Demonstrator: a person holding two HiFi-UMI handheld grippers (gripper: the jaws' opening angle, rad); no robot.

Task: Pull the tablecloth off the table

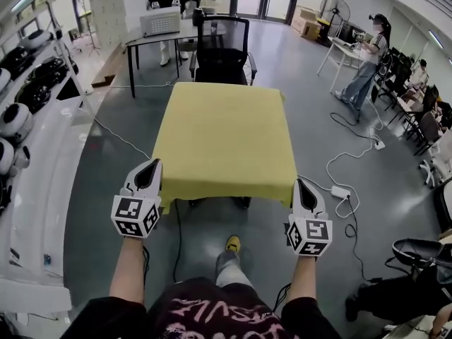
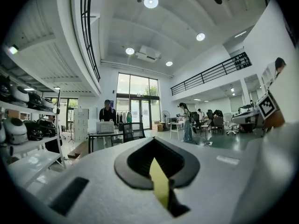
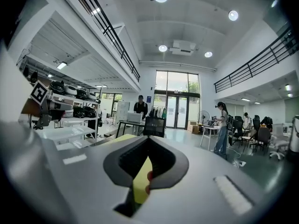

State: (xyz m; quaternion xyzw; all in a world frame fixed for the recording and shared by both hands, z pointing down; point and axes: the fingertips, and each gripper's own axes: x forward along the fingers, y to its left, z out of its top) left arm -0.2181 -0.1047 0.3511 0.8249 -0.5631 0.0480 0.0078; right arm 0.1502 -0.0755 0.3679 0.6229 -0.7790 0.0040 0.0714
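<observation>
A yellow tablecloth (image 1: pixel 224 136) covers a small table in the middle of the head view. My left gripper (image 1: pixel 152 167) is shut on the cloth's near left corner, and a strip of yellow cloth (image 2: pixel 160 183) shows pinched between its jaws in the left gripper view. My right gripper (image 1: pixel 300 186) is shut on the near right corner; yellow cloth (image 3: pixel 140 185) fills the slot between its jaws in the right gripper view. Both grippers sit at the table's near edge, level with each other.
A black office chair (image 1: pixel 222 48) stands behind the table, with a dark desk (image 1: pixel 152 39) and a white box beyond. White shelves (image 1: pixel 28 140) with helmets line the left. Cables and a power strip (image 1: pixel 341 191) lie on the floor at right. People stand at the back and right.
</observation>
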